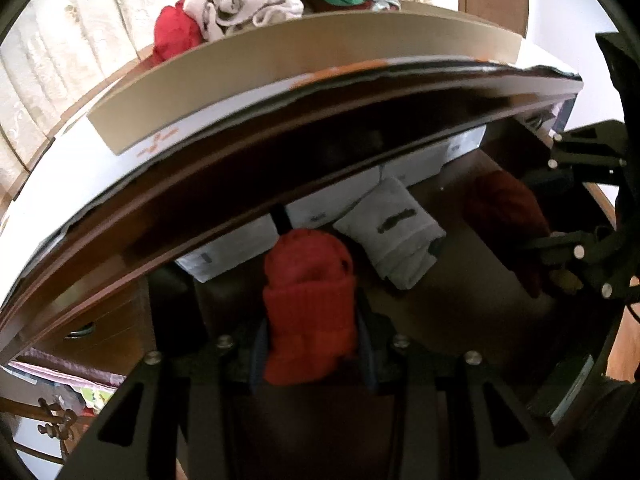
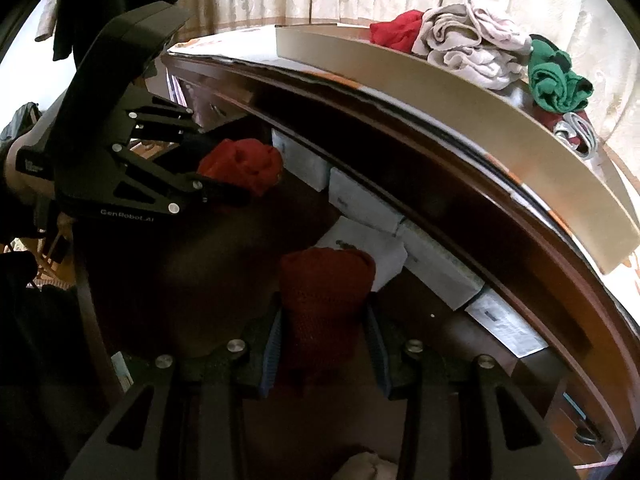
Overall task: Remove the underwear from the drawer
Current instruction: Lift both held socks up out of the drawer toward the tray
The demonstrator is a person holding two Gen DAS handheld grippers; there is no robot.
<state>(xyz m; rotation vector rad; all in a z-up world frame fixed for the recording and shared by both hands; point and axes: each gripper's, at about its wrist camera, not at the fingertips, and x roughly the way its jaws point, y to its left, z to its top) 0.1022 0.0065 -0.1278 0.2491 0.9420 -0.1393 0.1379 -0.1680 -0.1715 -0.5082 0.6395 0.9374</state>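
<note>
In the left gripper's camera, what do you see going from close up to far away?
Left gripper shut on bright red roll → white folded piece in the drawer → white boxes → cardboard tray wall → clothes pile on top.

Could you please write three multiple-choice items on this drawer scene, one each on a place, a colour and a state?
1. Where does the pile of loose garments lie?
A. on the dresser top, behind the beige box
B. inside the drawer
C. on the floor

2. What colour is the roll in the left tool?
A. green
B. bright red
C. white

3. How is the right tool?
A. open and bare
B. shut on a dark red roll
C. shut on a white box

Answers:
1 A: the pile sits above the open drawer, past the beige box.
2 B: the bright red roll fills its jaws.
3 B: its pads press the dark red roll.
</note>
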